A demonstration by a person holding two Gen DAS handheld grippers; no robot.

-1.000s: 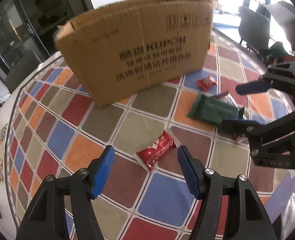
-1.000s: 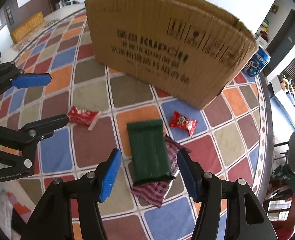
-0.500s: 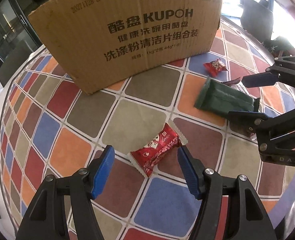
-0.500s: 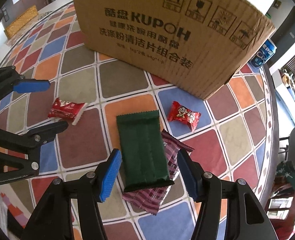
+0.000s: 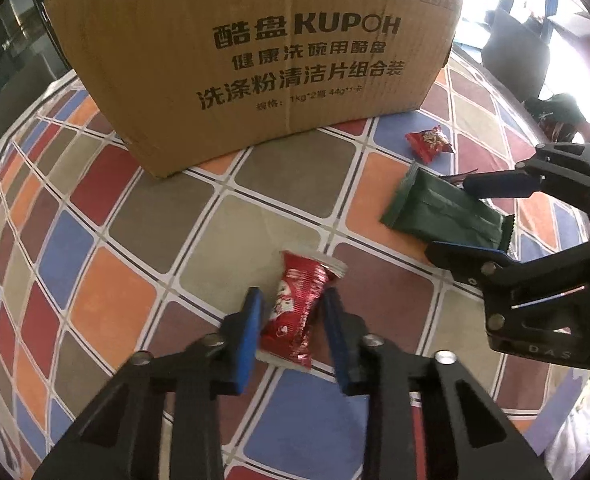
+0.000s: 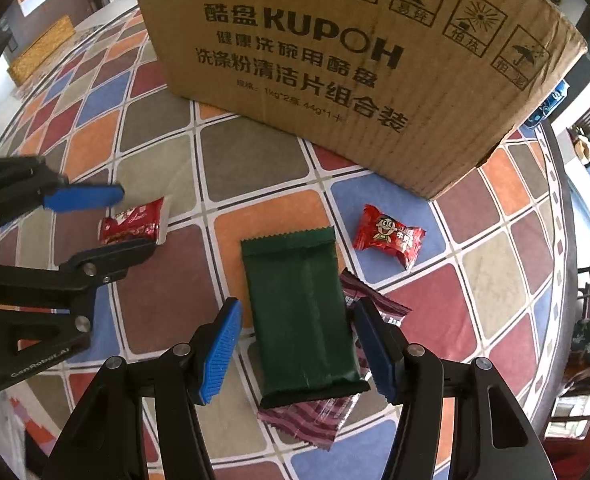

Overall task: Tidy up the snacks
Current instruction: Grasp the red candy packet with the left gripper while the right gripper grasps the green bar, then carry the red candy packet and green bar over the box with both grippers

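While no snack can be seen inside the cardboard box (image 5: 255, 60) yet, the sorting looks to be at its first pick. On the left, the left gripper (image 5: 291, 320) has just been closing, and its blue pads now pinch the red snack packet (image 5: 297, 312) between them; the packet is crumpled by the squeeze and appears to rest on the surface (image 5: 143, 224). To its right, the right gripper (image 6: 297, 344) stands about half open, straddling the dark green wrapped bar (image 6: 301, 312) without pressing on it. That bar lies on a maroon striped packet (image 6: 315, 416), which pokes out below and beside the gripper's right finger. Further right, ahead of that gripper, a small red candy (image 6: 389, 236) lies near the box's corner. So four snacks remain outside, and all of the task is left. The box's top is cut off in both views, so its contents cannot be judged. A blue can (image 6: 551, 100) peeks from behind the box.
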